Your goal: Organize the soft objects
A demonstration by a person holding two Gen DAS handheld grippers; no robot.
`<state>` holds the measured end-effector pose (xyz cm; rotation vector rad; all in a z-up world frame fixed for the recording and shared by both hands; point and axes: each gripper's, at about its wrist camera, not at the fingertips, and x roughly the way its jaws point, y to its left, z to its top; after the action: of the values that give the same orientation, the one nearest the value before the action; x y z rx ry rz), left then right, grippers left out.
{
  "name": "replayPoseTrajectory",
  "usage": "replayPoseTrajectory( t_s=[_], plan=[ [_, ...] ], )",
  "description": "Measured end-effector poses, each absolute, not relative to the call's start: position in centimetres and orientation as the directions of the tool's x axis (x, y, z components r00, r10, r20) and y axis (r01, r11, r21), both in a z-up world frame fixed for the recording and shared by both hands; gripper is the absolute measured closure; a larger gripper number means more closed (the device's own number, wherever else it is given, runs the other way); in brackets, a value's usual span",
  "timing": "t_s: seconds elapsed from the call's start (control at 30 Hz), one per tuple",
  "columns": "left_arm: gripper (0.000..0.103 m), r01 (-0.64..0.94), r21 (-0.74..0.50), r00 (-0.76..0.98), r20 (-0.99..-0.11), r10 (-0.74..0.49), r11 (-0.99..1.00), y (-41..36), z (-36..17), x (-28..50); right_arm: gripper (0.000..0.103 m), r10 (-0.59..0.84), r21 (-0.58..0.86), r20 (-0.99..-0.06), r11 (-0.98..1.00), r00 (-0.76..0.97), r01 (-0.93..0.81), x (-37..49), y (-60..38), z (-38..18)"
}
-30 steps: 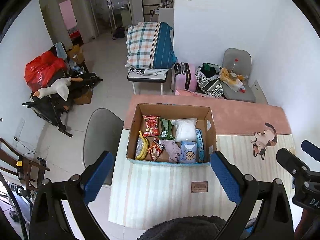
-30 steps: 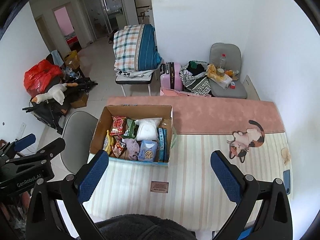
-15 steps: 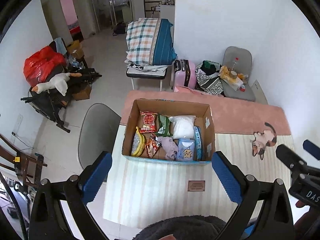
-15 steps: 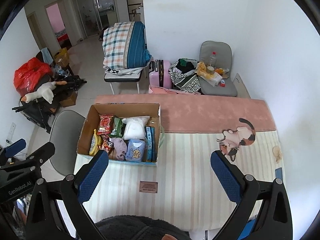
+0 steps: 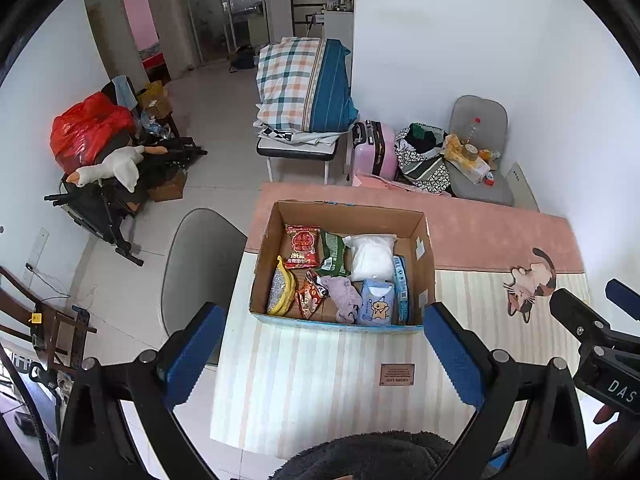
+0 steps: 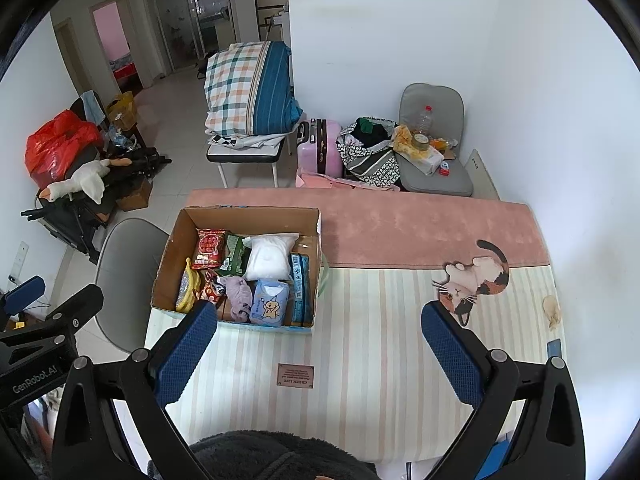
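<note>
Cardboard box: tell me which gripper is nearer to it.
Left. The left gripper hangs open, centred just short of the cardboard box near wall. The right gripper is also open but sits off to the box's right, over the striped mat.

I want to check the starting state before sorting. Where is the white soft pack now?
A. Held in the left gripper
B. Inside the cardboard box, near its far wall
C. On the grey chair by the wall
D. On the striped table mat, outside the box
B: the white soft pack lies inside the cardboard box, near its far wall, and both the left gripper and the right gripper are open and empty.
</note>
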<state>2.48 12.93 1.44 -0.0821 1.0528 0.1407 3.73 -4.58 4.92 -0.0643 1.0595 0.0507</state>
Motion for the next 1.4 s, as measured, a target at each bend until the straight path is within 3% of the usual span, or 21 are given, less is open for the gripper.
replayPoseTrajectory(
  t_s=[1.4],
  plan=[
    [0.001,-0.149,0.026,0.470,-0.878,0.094,0.989,14.5,0.6,2.7,0.000,0.030,-0.033,-0.887,0.991,0.462,-0.128,5.0,-4.3,3.2]
  ],
)
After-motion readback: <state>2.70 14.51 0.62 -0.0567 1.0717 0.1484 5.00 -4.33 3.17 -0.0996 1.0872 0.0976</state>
